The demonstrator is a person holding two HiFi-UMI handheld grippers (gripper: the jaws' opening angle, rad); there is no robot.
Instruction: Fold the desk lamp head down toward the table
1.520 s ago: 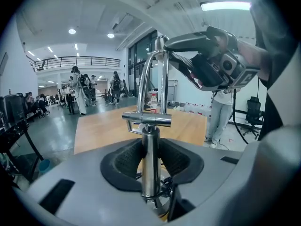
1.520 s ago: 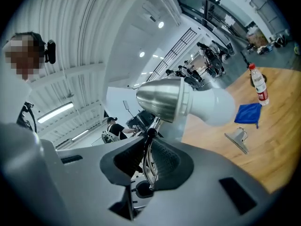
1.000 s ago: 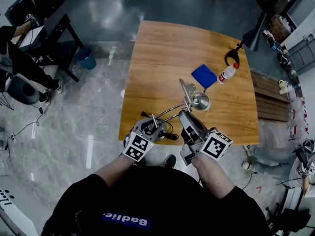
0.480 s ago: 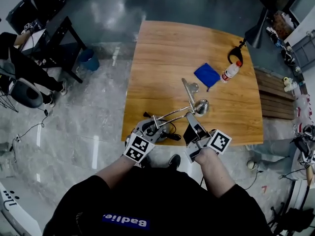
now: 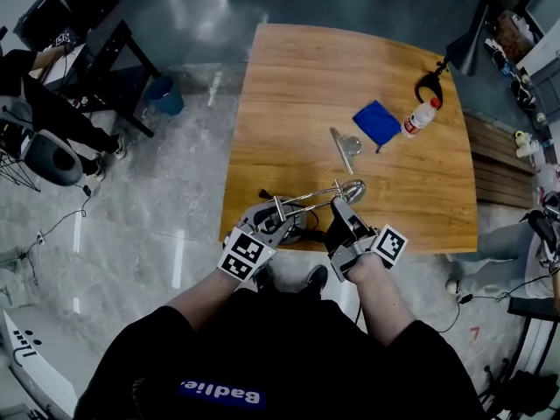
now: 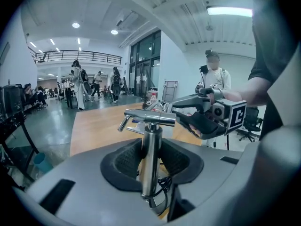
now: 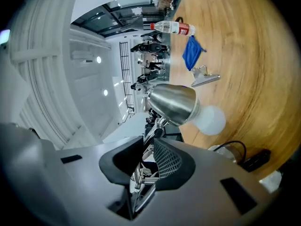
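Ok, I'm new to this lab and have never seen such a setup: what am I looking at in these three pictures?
A person holds a two-jawed hand tool, a gripper, in each hand. One picture comes from a camera on their head, looking down. The other two come from cameras riding on each gripper.

On the wooden table lie a blue cloth, a bottle and a metal clip. A steel lamp stands at the near edge.

The left gripper is clamped on its upright post. The right gripper has the lamp's arm between its jaws, which have just been opening. The head, with its bulb, is just beyond them.
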